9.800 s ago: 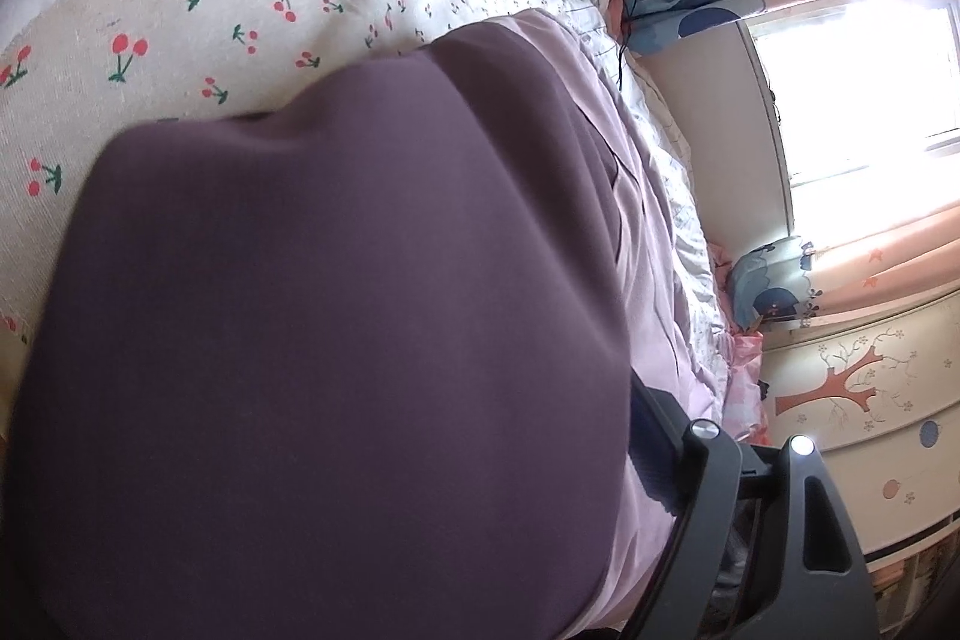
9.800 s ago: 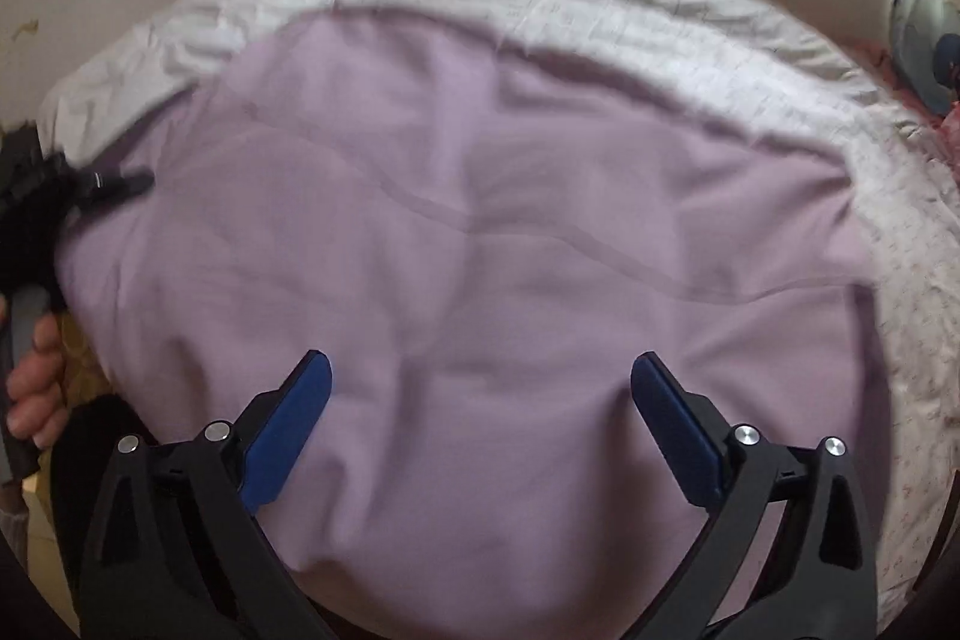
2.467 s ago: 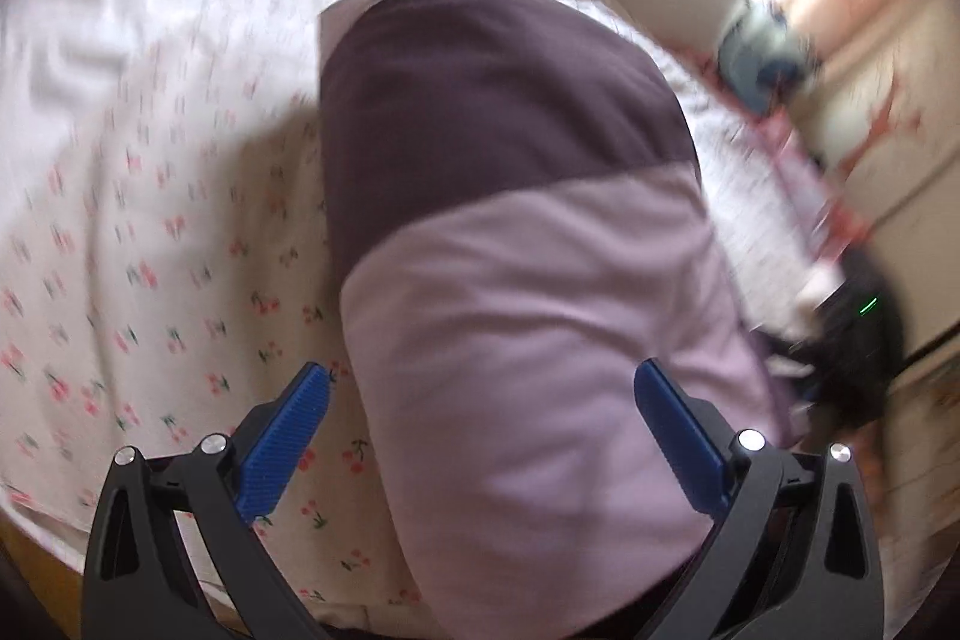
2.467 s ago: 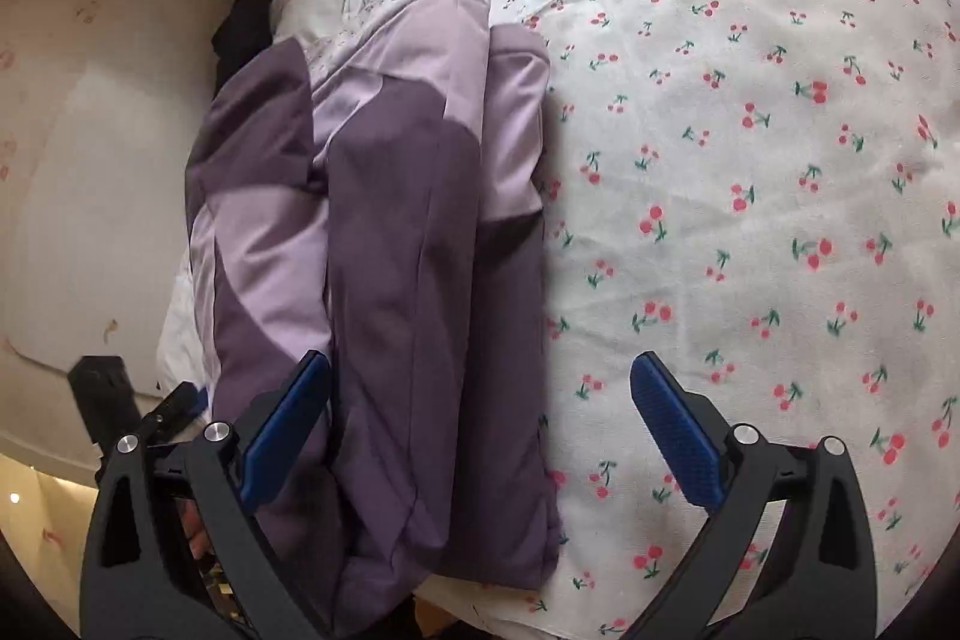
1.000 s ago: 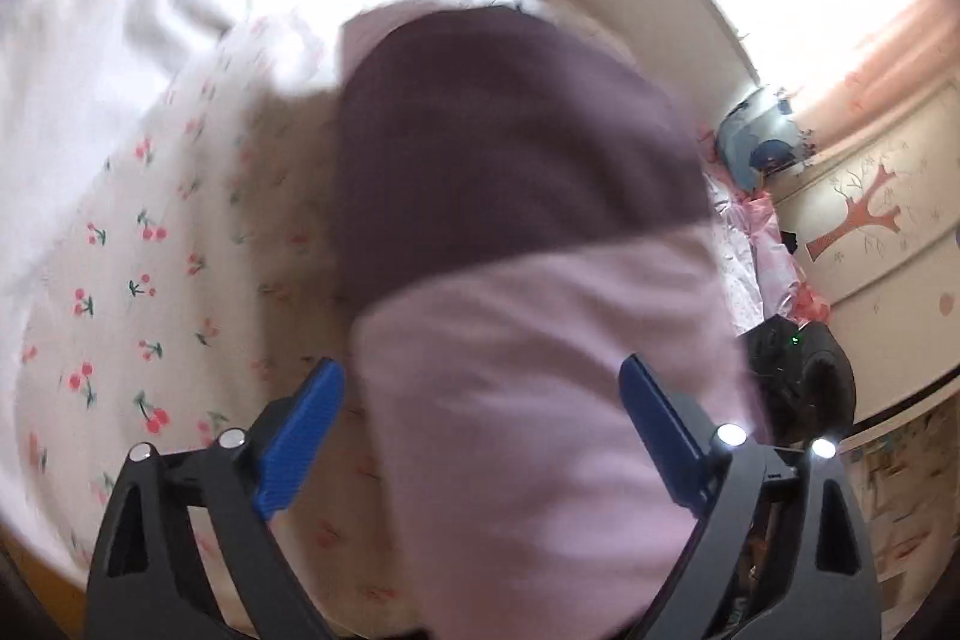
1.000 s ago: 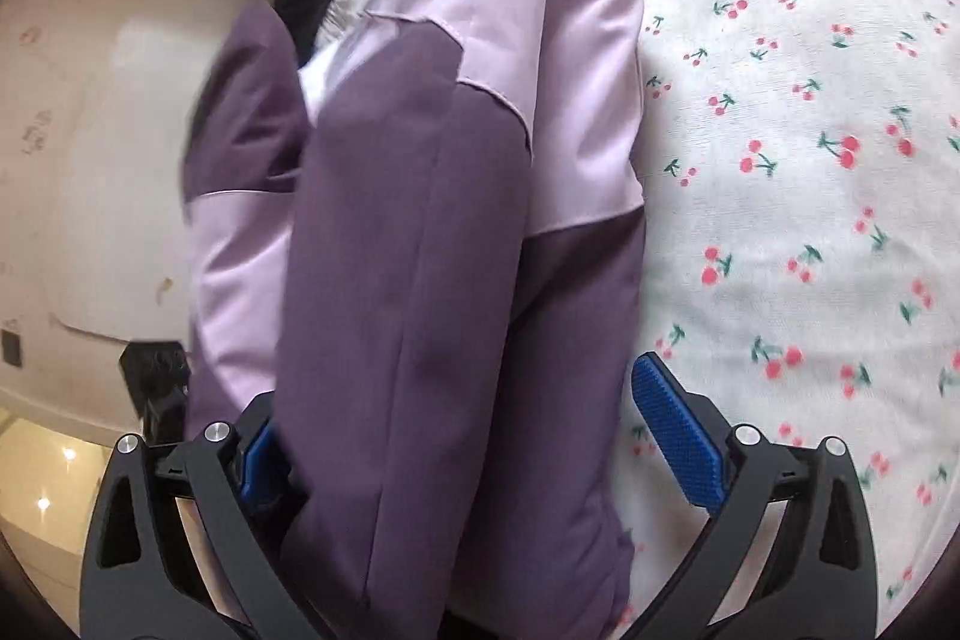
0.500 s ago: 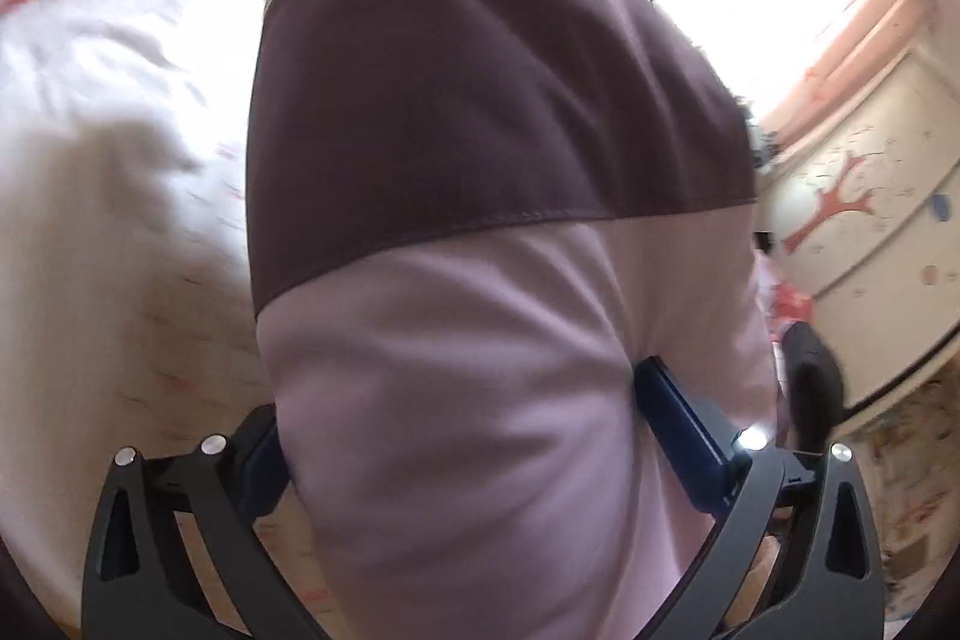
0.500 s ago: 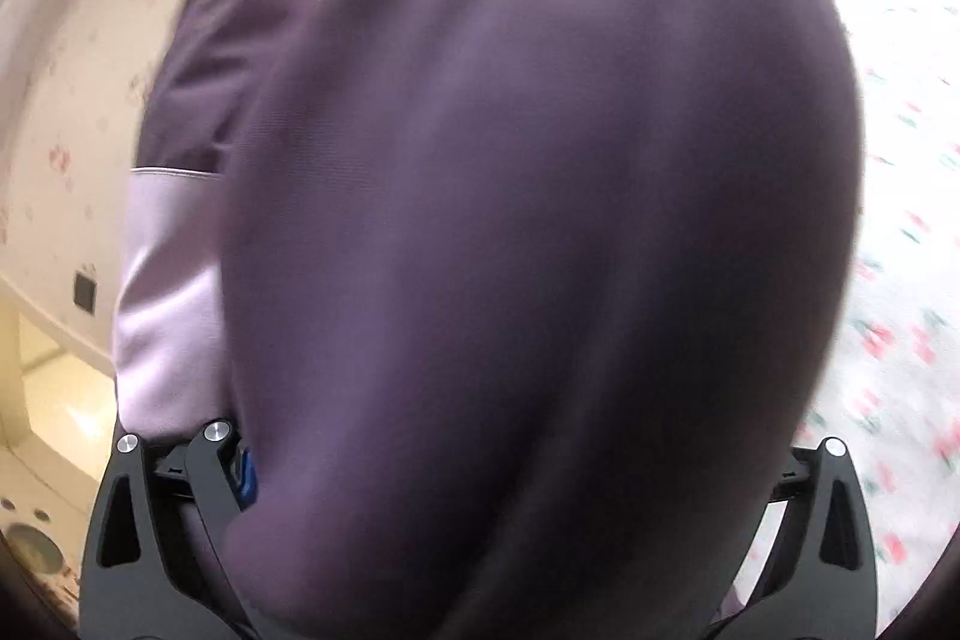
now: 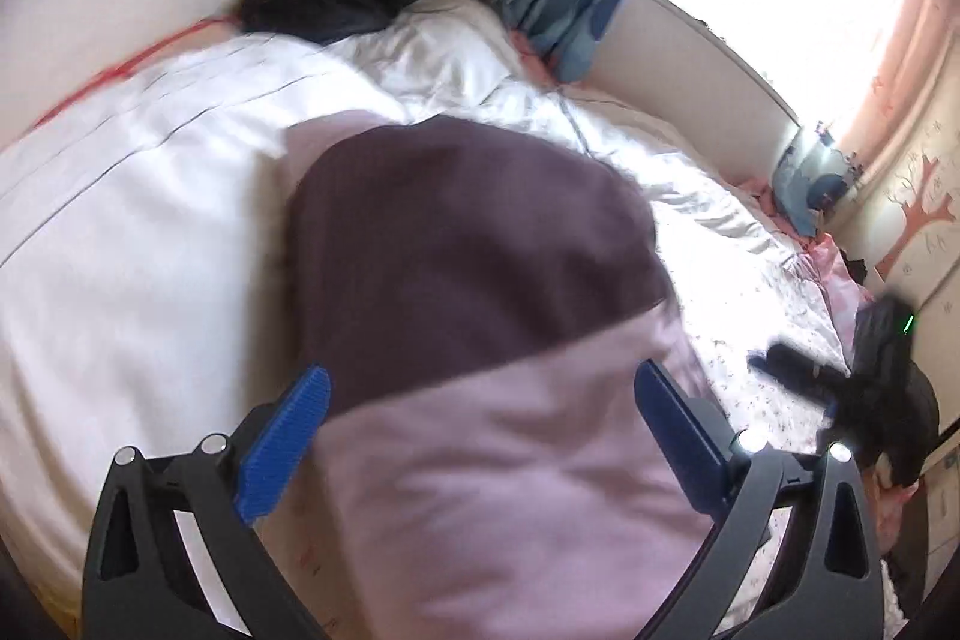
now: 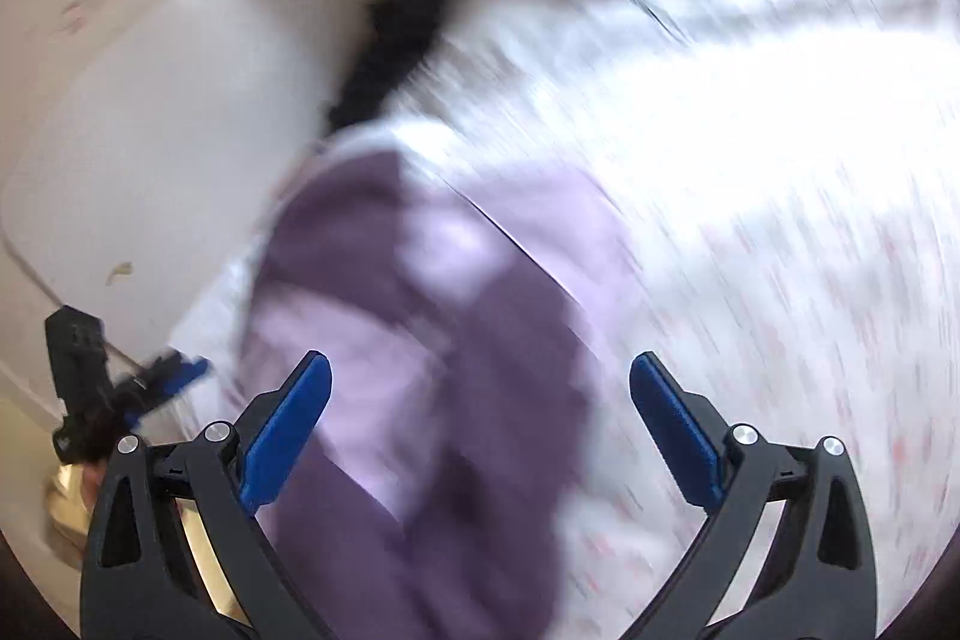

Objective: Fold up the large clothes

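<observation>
White cherry-print bed (image 9: 120, 232) carries my soft, floppy two-tone purple garment (image 9: 480, 280), so my spread left gripper (image 9: 480, 418) and spread right gripper (image 10: 480, 412) should pinch its six o'clock hem.

right gripper (image 10: 480, 421) jaws apart, empty | purple garment (image 10: 456, 340) below | bed (image 10: 780, 196)

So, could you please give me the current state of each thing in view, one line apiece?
Purple garment: folded into a narrow bundle, lying on the bed, held by neither gripper.
Left gripper: jaws just opened wide, garment between them, pads not pressing it.
Right gripper: open, nothing held, above the garment.
Bed sheet: spread flat under the garment.
White duvet: bunched up by the wall.
</observation>
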Demonstrator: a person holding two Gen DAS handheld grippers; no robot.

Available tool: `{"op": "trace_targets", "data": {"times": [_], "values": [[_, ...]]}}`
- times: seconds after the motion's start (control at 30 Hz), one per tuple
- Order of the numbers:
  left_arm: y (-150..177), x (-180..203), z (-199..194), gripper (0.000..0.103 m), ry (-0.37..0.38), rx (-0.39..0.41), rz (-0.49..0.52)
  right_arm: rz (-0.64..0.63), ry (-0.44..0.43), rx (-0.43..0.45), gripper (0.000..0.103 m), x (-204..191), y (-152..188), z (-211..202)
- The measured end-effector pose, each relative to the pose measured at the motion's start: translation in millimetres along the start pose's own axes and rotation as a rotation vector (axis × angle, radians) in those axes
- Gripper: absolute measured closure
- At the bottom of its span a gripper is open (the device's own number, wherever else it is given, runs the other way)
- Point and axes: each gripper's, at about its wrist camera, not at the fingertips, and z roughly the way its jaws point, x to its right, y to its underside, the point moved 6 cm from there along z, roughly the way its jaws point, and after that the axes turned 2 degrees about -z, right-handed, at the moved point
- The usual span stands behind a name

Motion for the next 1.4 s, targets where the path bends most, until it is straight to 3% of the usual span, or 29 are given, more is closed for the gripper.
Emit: {"op": "trace_targets", "data": {"times": [0.07, 0.13, 0.2, 0.3, 0.37, 0.43, 0.53, 0.6, 0.67, 0.73, 0.87, 1.0, 1.27, 1.4], "values": [[12.1, 9.9, 31.1, 0.006, -0.002, -0.063, 0.018, -0.087, 0.045, -0.037, 0.007, -43.0, -2.6, 26.7], [9.5, 12.6, 53.3, 0.005, -0.07, -0.063, 0.063, -0.158, 0.152, -0.136, 0.007, -36.4, 38.9, 72.7], [22.6, 23.6, 70.4, 0.005, -0.138, -0.061, 0.161, -0.138, 0.107, -0.083, 0.006, -15.2, 71.4, 87.8], [29.1, 30.0, 73.0, 0.005, -0.25, -0.071, 0.242, -0.083, 0.063, -0.114, 0.007, -6.0, 68.5, 97.7], [29.0, 25.9, 50.7, 0.005, -0.266, -0.062, 0.202, -0.092, 0.098, -0.155, 0.007, -14.9, 52.3, 79.6], [41.0, 22.8, 19.6, 0.005, -0.278, -0.042, 0.161, -0.13, 0.138, -0.125, 0.007, -15.1, 49.8, 35.0], [62.0, 34.3, -11.1, 0.005, -0.346, -0.001, 0.164, -0.226, 0.25, -0.014, 0.007, -29.0, 81.1, -12.6], [81.0, 41.6, -20.5, 0.005, -0.37, -0.009, 0.174, -0.255, 0.301, -0.071, 0.007, -23.8, 118.8, -16.8], [102.1, 48.4, -32.7, 0.005, -0.378, -0.025, 0.181, -0.16, 0.249, -0.154, 0.007, -8.6, 125.5, -4.9], [111.4, 58.1, -43.9, 0.005, -0.382, -0.009, 0.206, -0.072, 0.245, -0.138, 0.007, -9.6, 114.5, -22.2], [129.5, 71.7, -67.8, 0.005, -0.372, 0.024, 0.207, -0.142, 0.281, -0.039, 0.007, -46.2, 112.1, -74.1], [140.8, 75.5, -80.2, 0.005, -0.338, 0.02, 0.166, -0.197, 0.353, -0.018, 0.007, -76.4, 152.8, -118.6], [159.5, 79.7, -99.6, 0.005, -0.346, 0.021, 0.169, -0.234, 0.4, -0.052, 0.007, -83.3, 188.0, -124.9], [162.1, 74.0, -104.7, 0.005, -0.354, 0.023, 0.142, -0.265, 0.417, -0.049, 0.007, -90.9, 190.3, -124.8]]}}
